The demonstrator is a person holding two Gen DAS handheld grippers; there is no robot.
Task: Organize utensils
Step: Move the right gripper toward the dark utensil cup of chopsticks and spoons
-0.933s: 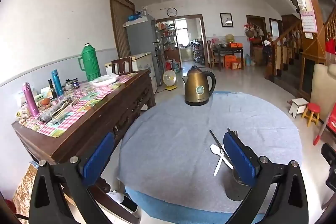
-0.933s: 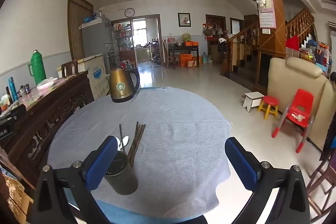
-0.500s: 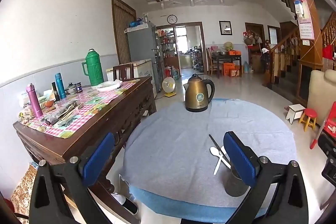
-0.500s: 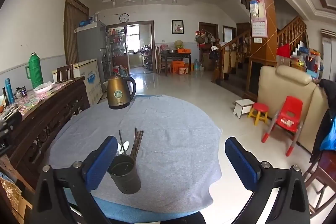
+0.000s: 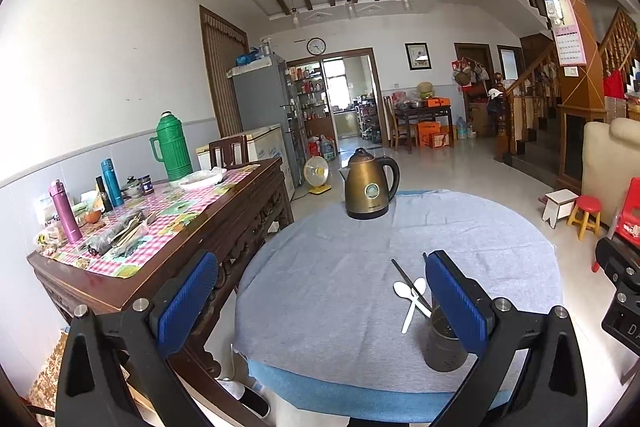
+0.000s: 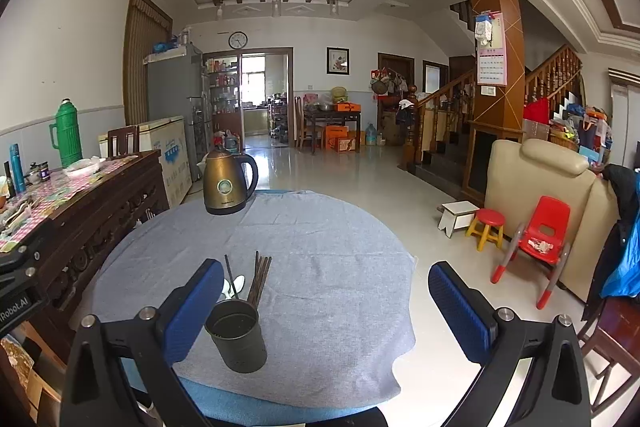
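A dark metal utensil cup point(image 6: 236, 335) stands upright and empty near the front edge of the round grey-clothed table point(image 6: 328, 251). Just behind it lie white plastic spoons point(image 5: 412, 295), one dark chopstick point(image 6: 231, 275) and a bundle of brown chopsticks point(image 6: 260, 279). My left gripper point(image 5: 320, 301) is open, held above the table's front left; its right pad hides part of the cup point(image 5: 442, 343). My right gripper point(image 6: 326, 309) is open too, to the right of the cup, holding nothing.
A bronze electric kettle point(image 6: 228, 183) stands at the table's far side. A dark wooden sideboard point(image 5: 192, 227) with flasks and a checked cloth runs along the left. Small stools and a red child's chair point(image 6: 540, 239) stand on the tiled floor at right.
Both grippers have drawn back and risen from the table, so the cup and utensils look smaller and more of the table edge shows. Both stay open and empty.
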